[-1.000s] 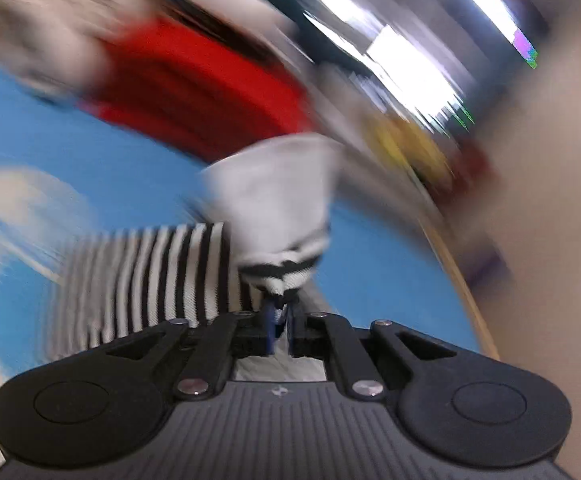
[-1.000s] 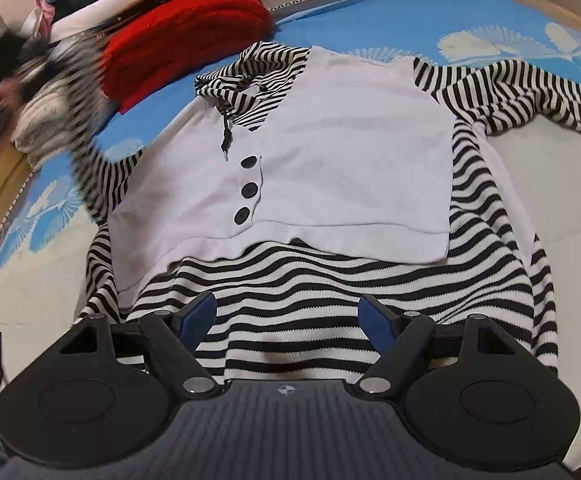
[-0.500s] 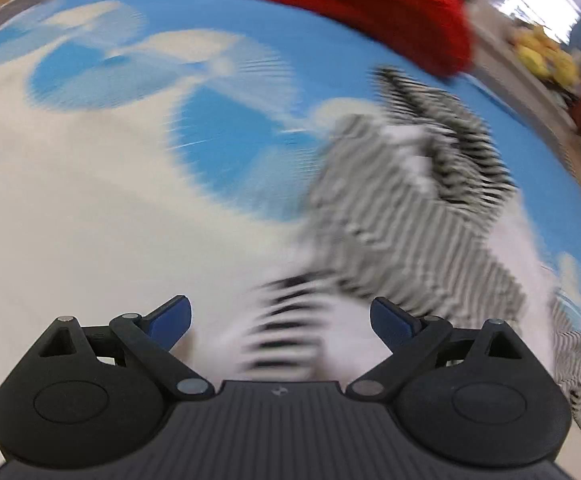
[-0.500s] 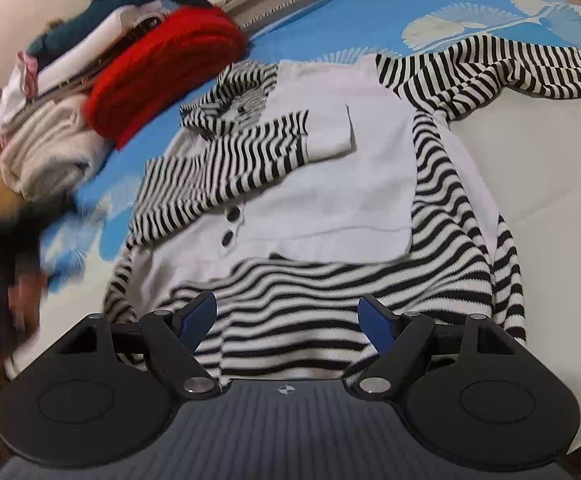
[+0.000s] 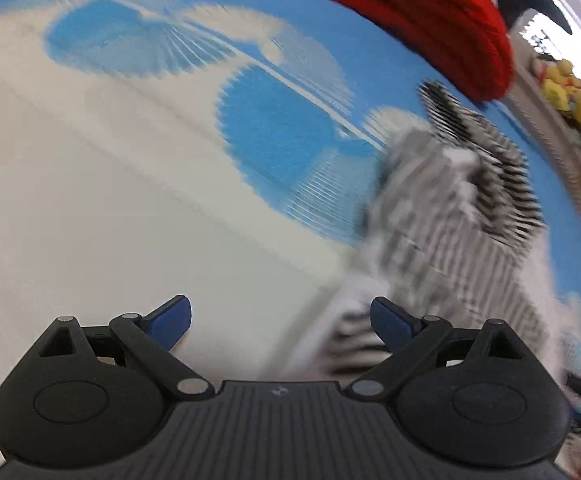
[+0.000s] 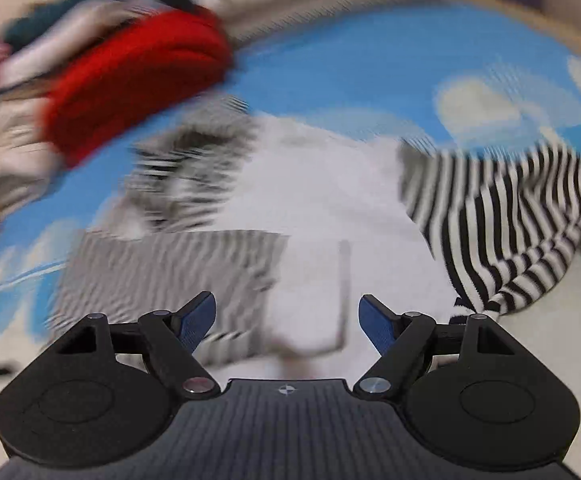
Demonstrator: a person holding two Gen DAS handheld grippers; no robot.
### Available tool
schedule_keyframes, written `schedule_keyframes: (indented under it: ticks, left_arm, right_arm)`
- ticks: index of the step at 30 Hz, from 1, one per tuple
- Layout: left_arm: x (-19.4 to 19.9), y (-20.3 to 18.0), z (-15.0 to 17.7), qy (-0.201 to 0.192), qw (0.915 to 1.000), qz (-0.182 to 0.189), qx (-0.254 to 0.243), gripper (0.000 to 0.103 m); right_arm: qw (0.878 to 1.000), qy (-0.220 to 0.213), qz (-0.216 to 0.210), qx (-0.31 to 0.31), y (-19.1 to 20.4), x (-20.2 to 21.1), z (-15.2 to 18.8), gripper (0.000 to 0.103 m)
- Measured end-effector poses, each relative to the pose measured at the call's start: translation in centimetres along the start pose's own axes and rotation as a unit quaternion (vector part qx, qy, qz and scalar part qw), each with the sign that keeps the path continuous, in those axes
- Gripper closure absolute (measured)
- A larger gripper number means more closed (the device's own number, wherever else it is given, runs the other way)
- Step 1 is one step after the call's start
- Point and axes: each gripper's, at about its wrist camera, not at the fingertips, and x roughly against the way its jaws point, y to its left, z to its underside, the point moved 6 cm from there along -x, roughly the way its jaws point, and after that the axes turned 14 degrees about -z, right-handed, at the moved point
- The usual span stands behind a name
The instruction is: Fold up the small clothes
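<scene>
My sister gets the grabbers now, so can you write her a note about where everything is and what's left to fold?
Left gripper: open, empty, above the blue-and-white cloth.
Right gripper: open, empty, over the striped top.
Done: one striped sleeve lies folded across the white front.
Left: the other sleeve is spread out to the right; fold it in, then fold the body.
Red sweater is folded on the pile behind.

The left gripper (image 5: 280,320), clamped on a striped sleeve a second ago, now gapes empty, and the sleeve (image 6: 170,268) lies folded across the white-fronted striped top (image 6: 330,208). The right gripper (image 6: 286,320) has swung nearer, toward the other sleeve (image 6: 510,220) at 3 o'clock.
</scene>
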Motion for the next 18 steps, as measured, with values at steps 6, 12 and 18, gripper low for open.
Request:
schedule_keyframes:
  ticks: [6, 12, 18]
  left_arm:
    - [-1.5, -2.8, 1.3, 0.052, 0.9969, 0.012, -0.057, 0.005]
    - [-3.5, -1.0, 1.5, 0.041, 0.9907, -0.107, -0.074, 0.005]
    - [-3.1, -0.1, 1.7, 0.034, 0.9898, -0.117, -0.074, 0.005]
  right_arm:
    - [0.995, 0.031, 0.094, 0.02, 0.4, -5.9, -0.5, 0.095]
    - [0.99, -0.025, 0.038, 0.136, 9.3, -2.8, -5.0, 0.096]
    - [0.966, -0.125, -0.053, 0.222, 17.2, 3.8, -9.8, 0.096]
